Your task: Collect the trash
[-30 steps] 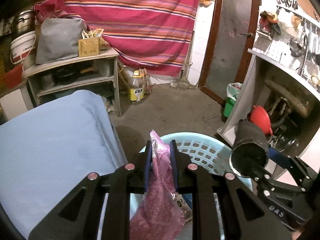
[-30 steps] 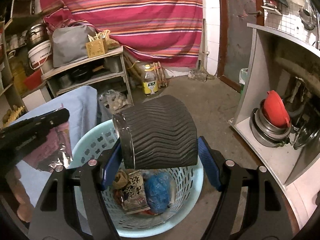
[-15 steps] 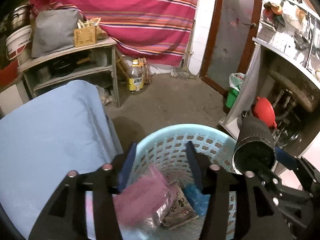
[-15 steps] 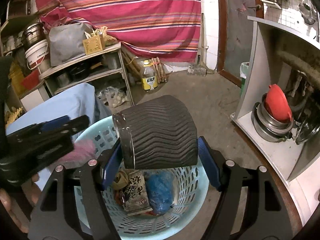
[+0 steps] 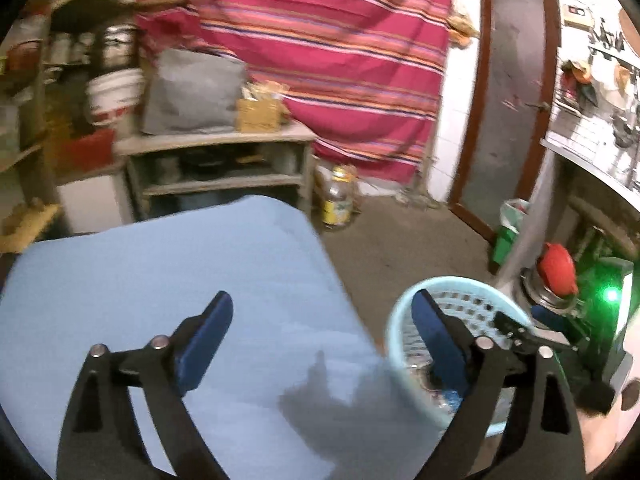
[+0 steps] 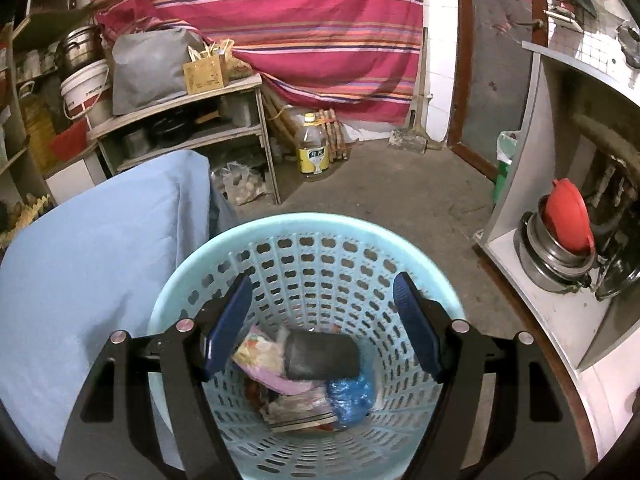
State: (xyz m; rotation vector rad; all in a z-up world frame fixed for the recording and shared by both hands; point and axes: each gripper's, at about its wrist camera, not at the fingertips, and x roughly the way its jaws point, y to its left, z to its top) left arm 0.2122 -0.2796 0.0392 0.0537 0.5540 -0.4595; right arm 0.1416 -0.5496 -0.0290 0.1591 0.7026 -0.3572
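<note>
Left tongs (image 5: 320, 344) hung over blue cloth (image 5: 168, 280), jaws opening, nothing between them; cloth looked bare, so likely nothing left there to pick. Basket (image 5: 400, 320) sat just right of left tongs, low beside cloth, probably for short drops. Right tongs (image 6: 322, 324) hung directly above basket (image 6: 312, 228), jaws apart, empty. Trash lay below them on basket floor: one black cup (image 6: 320, 354), one pink bag (image 6: 264, 364), one blue wad (image 6: 350, 394), some wrappers beneath, count unclear.
</note>
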